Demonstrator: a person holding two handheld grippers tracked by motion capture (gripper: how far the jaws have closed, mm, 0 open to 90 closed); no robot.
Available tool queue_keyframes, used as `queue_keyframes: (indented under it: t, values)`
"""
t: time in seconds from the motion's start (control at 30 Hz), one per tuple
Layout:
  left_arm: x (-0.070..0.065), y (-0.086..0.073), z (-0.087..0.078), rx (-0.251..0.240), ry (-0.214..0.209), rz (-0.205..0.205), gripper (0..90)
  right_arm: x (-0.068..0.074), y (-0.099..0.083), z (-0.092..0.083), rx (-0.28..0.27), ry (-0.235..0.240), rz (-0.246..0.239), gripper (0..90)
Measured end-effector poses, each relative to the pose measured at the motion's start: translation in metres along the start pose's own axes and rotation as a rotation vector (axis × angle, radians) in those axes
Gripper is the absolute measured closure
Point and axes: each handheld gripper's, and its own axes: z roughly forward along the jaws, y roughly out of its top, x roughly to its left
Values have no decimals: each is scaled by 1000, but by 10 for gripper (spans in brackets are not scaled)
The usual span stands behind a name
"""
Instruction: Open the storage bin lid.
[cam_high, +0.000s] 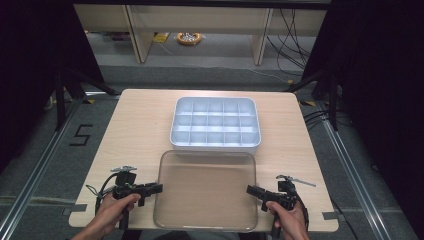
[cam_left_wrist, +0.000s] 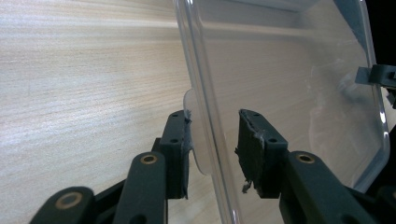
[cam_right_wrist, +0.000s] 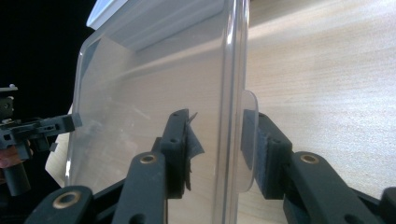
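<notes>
A clear plastic lid (cam_high: 205, 192) lies flat on the wooden table (cam_high: 135, 130), just in front of a white tray (cam_high: 215, 146) with several empty compartments. My left gripper (cam_high: 159, 188) reaches in from the left and straddles the lid's left rim. In the left gripper view (cam_left_wrist: 212, 140) one pad touches the lid's small tab and the other stands off the rim of the lid (cam_left_wrist: 289, 84). My right gripper (cam_high: 248, 190) straddles the right rim. In the right gripper view (cam_right_wrist: 219, 135) one pad sits behind the tab, and a gap separates the other from the lid (cam_right_wrist: 140, 84).
Bare wood lies on both sides of the tray and lid. The lid's near edge reaches almost to the table's front edge (cam_high: 200, 230). Dark curtains flank the table. Beyond it are a shelf unit (cam_high: 200, 20) and loose cables (cam_high: 295, 45) on the floor.
</notes>
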Motion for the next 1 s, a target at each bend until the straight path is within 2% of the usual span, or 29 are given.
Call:
queue_keyframes:
  t: [0.03, 0.07, 0.1, 0.17, 0.2, 0.27, 0.3, 0.5, 0.57, 0.77, 0.9, 0.93, 0.97, 1.0]
  values:
    - [0, 0, 1, 2, 3, 2, 624, -1, 0, 1, -5, -4, -13, 624]
    - [0, -1, 2, 5, 3, 0, 617, -3, 0, 2, 9, -6, 1, 621]
    - [1, -1, 3, 13, 2, 6, 615, 0, 0, 1, 20, -7, 50, 619]
    - [0, -1, 5, 17, 11, 4, 610, -2, 1, 2, 17, 2, 38, 617]
    - [0, -1, 6, 18, 11, 9, 603, 0, 1, 3, 32, -9, 66, 613]
    - [0, 0, 6, 21, 12, 9, 602, 0, 2, 3, 42, -5, 82, 610]
    - [1, 0, 7, 22, 14, 10, 600, -4, 2, 5, 28, -15, 31, 608]
    - [1, 1, 10, 38, 23, 26, 591, -9, 1, 10, 20, -13, -20, 595]
    - [1, 0, 11, 42, 21, 33, 587, -8, 1, 9, 35, -32, 0, 590]
    - [1, 2, 13, 44, 36, 65, 578, -7, 1, 12, 33, -38, -13, 568]
    - [2, 1, 15, 53, 46, 66, 572, -6, 2, 12, 45, -57, -22, 562]
    - [3, 1, 16, 55, 49, 67, 569, -1, 1, 10, 56, -55, 37, 559]
    - [3, 1, 16, 55, 52, 69, 566, 0, 2, 10, 60, -47, 46, 559]
    - [3, 1, 16, 57, 52, 70, 570, -1, 2, 10, 59, -53, 27, 555]
